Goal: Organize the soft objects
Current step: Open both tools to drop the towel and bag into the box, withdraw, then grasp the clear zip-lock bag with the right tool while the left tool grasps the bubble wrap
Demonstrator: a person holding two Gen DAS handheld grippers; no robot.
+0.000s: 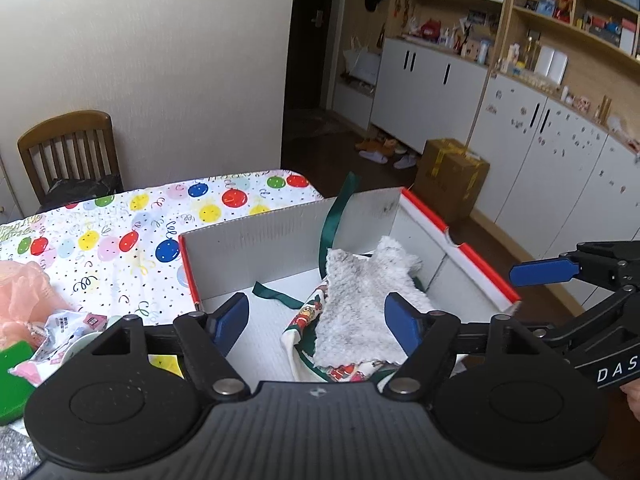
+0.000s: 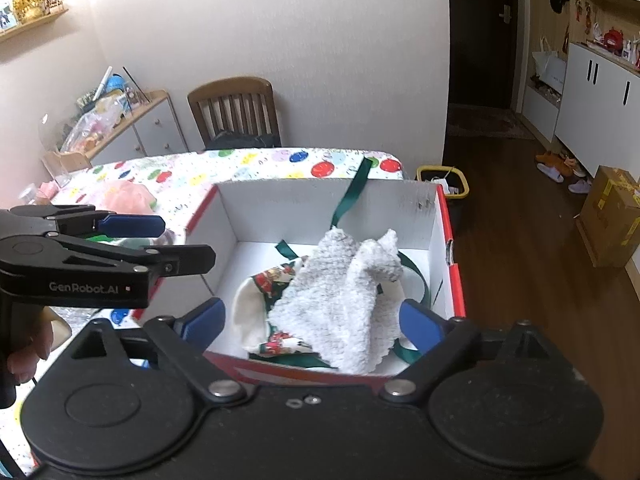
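Observation:
A white box with red rims point(image 1: 288, 236) point(image 2: 320, 204) stands on the table. In it lie a grey fluffy cloth point(image 1: 360, 300) point(image 2: 340, 300), a Christmas-print fabric piece point(image 1: 308, 320) point(image 2: 272, 276) beneath it, and green ribbon point(image 1: 336, 216) point(image 2: 352, 192) draped over the back wall. My left gripper point(image 1: 316, 322) is open and empty above the box's near left. My right gripper point(image 2: 316, 322) is open and empty above the box's near edge. Each gripper shows from the side in the other's view point(image 1: 560, 270) point(image 2: 132, 226).
A balloon-print tablecloth point(image 1: 120, 232) point(image 2: 248, 160) covers the table. A pink mesh puff point(image 1: 24, 296) point(image 2: 124, 196), a printed packet point(image 1: 68, 328) and a green block point(image 1: 14, 376) lie left of the box. A wooden chair point(image 1: 68, 152) stands behind the table. A cardboard box point(image 1: 452, 176) sits on the floor.

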